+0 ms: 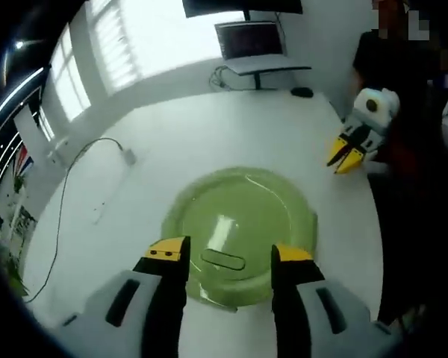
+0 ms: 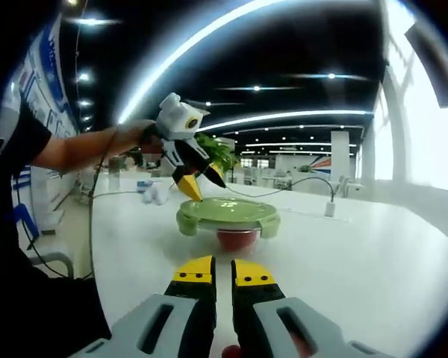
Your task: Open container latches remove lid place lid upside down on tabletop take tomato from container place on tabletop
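The left tongs point(image 1: 230, 255) were spread wide apart above the near edge of the green lid point(image 1: 239, 224), holding nothing; in the right gripper view the same left tongs point(image 2: 196, 182) hung just over the far-left rim of the lid point(image 2: 228, 210), carried by a person's hand point(image 2: 138, 134). The lid sat closed on the round container point(image 2: 229, 226), which stood on the white surface point(image 1: 209, 127). Through the container's clear wall a red tomato point(image 2: 234, 239) showed beneath the lid. A flat latch tab point(image 1: 222, 260) lay on the lid's near side between the left tongs' tips.

The right tongs point(image 2: 222, 271) were nearly closed, only a thin gap between the yellow tips, with nothing between them, low over the surface and well short of the container. In the left gripper view the right tongs point(image 1: 346, 158) hovered far right of the lid, near the surface's edge.

A white cable point(image 1: 67, 186) trailed across the surface at left, and a monitor point(image 1: 248, 39) stood at the far end.
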Motion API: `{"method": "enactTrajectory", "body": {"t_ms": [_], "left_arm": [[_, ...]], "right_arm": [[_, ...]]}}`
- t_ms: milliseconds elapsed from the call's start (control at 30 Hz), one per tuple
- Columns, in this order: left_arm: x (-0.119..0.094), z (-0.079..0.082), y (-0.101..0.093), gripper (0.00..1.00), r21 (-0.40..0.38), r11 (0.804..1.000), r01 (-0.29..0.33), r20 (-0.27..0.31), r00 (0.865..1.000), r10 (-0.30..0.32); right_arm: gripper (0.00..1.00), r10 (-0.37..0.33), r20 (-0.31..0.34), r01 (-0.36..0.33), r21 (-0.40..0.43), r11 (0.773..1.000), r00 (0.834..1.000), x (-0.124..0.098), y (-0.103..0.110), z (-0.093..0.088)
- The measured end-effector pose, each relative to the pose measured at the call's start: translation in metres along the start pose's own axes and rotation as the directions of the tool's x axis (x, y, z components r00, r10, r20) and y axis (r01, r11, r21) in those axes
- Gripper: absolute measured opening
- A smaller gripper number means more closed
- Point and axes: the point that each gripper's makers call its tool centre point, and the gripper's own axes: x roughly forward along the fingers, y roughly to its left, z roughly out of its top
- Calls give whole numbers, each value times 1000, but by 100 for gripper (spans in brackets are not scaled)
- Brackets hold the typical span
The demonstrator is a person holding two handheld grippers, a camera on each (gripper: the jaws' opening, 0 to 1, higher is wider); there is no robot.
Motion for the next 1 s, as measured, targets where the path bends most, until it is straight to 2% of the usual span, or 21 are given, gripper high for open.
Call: {"method": "enactTrajectory", "body": {"t_ms": [100,200,333,467,533,600,633,700,800,900,967,1000], "left_arm": [[6,3,0,44,-4,1000,21,-7,1000,-21],[12,0,-1,46,31,999,35,-47,998,-34],[17,-3,-7,54,99,990,99,-106,990,-88],[21,-1,1,56,139,985,104,-170,982,-80],[24,-1,1,57,149,980,134,-202,974,-103],[26,-4,-5,55,127,975,184,-241,959,-149],[27,-4,-6,55,146,968,206,-257,952,-164],[30,-1,-5,56,139,968,210,-256,952,-169],[32,-7,-9,59,97,962,254,-317,924,-212],[36,-5,-9,61,81,957,277,-329,914,-237],[37,-8,-10,63,44,958,282,-356,901,-249],[39,-5,-9,65,52,958,283,-352,903,-247]], "right_arm": [[3,8,-6,-8,-6,1000,1000,0,2,-1],[3,16,-2,-16,-2,1000,1000,0,3,0],[3,24,1,-24,8,1000,1000,0,3,-1],[3,25,-1,-25,4,1000,1000,0,4,-2],[3,25,1,-25,5,1000,1000,0,4,-1],[3,25,1,-25,6,1000,1000,0,4,-2],[3,25,-1,-25,10,1000,1000,0,3,-3],[3,27,-2,-27,11,1000,1000,-2,3,-3],[3,32,1,-32,18,999,999,-4,3,-3],[3,35,5,-35,24,999,999,-4,3,-3],[3,38,5,-38,23,999,999,-4,4,-3],[3,39,6,-39,21,999,999,-4,4,-3]]}}
